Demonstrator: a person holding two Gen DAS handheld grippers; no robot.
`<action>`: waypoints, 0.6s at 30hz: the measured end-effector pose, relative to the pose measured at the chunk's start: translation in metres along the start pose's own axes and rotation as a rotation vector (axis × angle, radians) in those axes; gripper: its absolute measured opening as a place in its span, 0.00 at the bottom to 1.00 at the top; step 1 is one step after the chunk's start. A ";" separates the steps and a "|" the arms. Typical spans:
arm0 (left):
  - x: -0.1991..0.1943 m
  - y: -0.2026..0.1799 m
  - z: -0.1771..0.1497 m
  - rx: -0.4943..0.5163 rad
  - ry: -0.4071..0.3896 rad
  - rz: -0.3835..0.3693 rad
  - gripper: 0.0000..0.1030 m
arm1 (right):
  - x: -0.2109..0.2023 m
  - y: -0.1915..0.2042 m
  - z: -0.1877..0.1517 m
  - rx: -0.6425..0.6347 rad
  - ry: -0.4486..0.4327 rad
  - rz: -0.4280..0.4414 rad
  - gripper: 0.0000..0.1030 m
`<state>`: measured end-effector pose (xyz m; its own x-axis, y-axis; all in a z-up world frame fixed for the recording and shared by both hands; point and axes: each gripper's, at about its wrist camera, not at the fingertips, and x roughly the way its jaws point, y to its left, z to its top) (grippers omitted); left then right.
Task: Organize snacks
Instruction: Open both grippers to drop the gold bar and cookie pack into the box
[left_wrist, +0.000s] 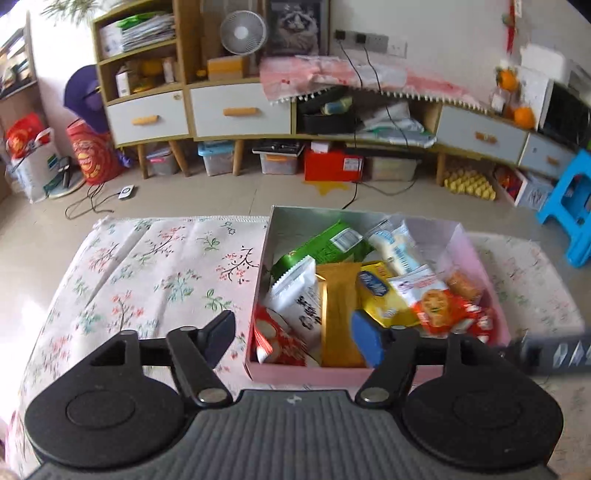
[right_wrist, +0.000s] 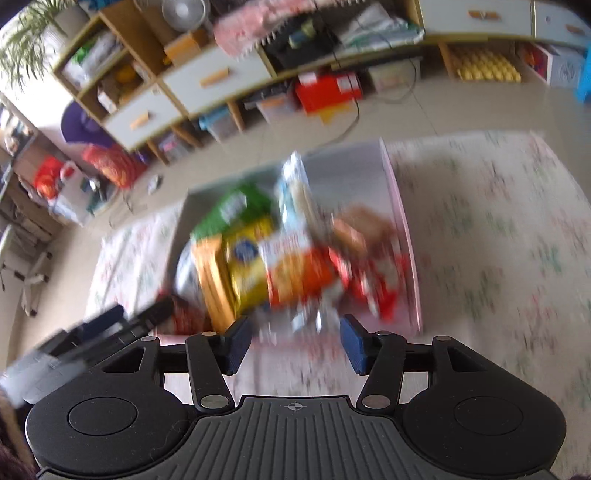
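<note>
Pink rectangular cardboard box (left_wrist: 347, 371) of mixed snack packets (left_wrist: 338, 314) sits on the floral-clothed table (left_wrist: 155, 266), at 12 o'clock. Left gripper (left_wrist: 293, 339) is spread, nothing between. Right gripper (right_wrist: 295, 345) likewise spread and empty, its view blurred.

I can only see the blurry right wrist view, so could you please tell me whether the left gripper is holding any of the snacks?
Observer: No. In the left wrist view the left gripper has its jaws spread wide with nothing between them, just above the near edge of the pink box.
Operator: Thank you. Which packet lies nearest it?
Observer: A gold packet lies lengthwise in the box, with a white packet on its left.
Operator: Is anything left out on the cloth beside the box?
Observer: The flowered cloth left of the box shows no snacks in that view.
</note>
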<state>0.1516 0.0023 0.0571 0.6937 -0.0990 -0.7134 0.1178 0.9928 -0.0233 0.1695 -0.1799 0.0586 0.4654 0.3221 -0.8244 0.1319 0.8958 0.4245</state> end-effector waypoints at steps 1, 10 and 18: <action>-0.006 -0.001 -0.002 -0.009 -0.005 -0.006 0.69 | -0.006 0.000 -0.005 0.000 0.002 0.004 0.52; -0.048 -0.027 -0.054 0.107 0.002 -0.039 0.90 | -0.081 -0.012 -0.075 -0.055 -0.125 0.035 0.71; -0.047 -0.016 -0.087 0.059 0.113 -0.019 0.92 | -0.060 -0.045 -0.120 0.010 0.040 0.051 0.72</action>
<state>0.0553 -0.0027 0.0295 0.6072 -0.1058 -0.7874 0.1741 0.9847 0.0019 0.0311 -0.2027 0.0439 0.4362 0.3797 -0.8158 0.1173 0.8749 0.4699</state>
